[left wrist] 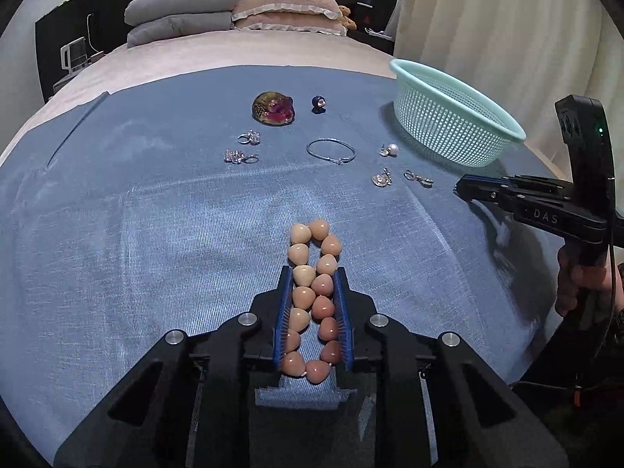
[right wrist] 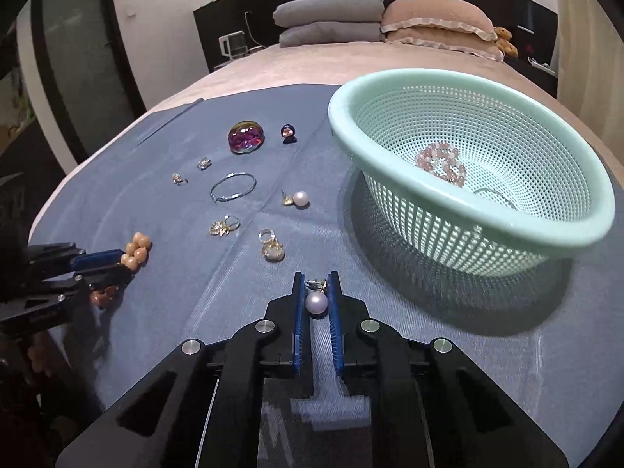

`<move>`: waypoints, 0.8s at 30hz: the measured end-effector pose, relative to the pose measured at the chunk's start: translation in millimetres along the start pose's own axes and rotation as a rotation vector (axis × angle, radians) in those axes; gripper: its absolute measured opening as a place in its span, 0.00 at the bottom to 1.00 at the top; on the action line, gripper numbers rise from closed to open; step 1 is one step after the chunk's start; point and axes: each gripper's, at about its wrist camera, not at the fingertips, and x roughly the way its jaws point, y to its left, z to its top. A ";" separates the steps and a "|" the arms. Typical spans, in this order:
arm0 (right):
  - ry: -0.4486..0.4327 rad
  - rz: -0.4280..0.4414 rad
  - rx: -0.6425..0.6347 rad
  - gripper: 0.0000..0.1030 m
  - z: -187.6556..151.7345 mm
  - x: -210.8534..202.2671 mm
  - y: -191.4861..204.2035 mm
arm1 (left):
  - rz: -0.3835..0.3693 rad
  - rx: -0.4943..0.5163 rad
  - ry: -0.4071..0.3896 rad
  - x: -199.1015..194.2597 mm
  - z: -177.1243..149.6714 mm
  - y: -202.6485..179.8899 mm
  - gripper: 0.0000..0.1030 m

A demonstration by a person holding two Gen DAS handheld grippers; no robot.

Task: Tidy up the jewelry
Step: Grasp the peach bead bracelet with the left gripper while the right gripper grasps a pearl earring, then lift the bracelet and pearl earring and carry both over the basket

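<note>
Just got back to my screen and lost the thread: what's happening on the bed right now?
A person is sorting jewelry on a blue cloth with tongs in each hand. The left tongs are closed on a peach bead bracelet. The right tongs are pinching a pearl earring. The green basket already holds a pink bead bracelet. A hoop, another pearl earring and several small pieces still lie on the cloth.
</note>
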 end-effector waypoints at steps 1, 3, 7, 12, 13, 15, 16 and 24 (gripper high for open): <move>-0.006 0.007 0.007 0.11 -3.1 -5.8 -0.4 | -0.003 0.001 0.003 -2.1 -0.9 -2.1 0.21; -0.019 0.011 0.009 0.11 -6.7 -17.6 -0.2 | -0.004 0.013 -0.004 -8.7 -0.5 -8.5 0.06; -0.061 0.009 -0.005 0.11 -6.0 -43.4 1.9 | 0.004 0.047 -0.015 -21.2 6.9 -20.1 0.00; -0.086 0.012 -0.019 0.11 -5.2 -54.5 2.6 | 0.038 0.065 -0.012 -19.0 4.8 -24.4 0.00; -0.087 0.015 -0.020 0.11 -5.7 -54.2 2.9 | 0.059 0.064 -0.012 -18.1 4.6 -23.0 0.04; -0.086 0.018 -0.026 0.11 -7.7 -53.6 0.7 | 0.095 0.072 -0.016 -17.9 3.9 -18.8 0.15; -0.085 0.019 -0.027 0.11 -7.0 -52.4 0.1 | 0.105 0.072 -0.015 -17.3 4.4 -16.8 0.28; -0.095 0.015 -0.026 0.11 -8.2 -53.3 -1.1 | 0.102 0.098 0.038 3.4 -1.3 -9.6 0.17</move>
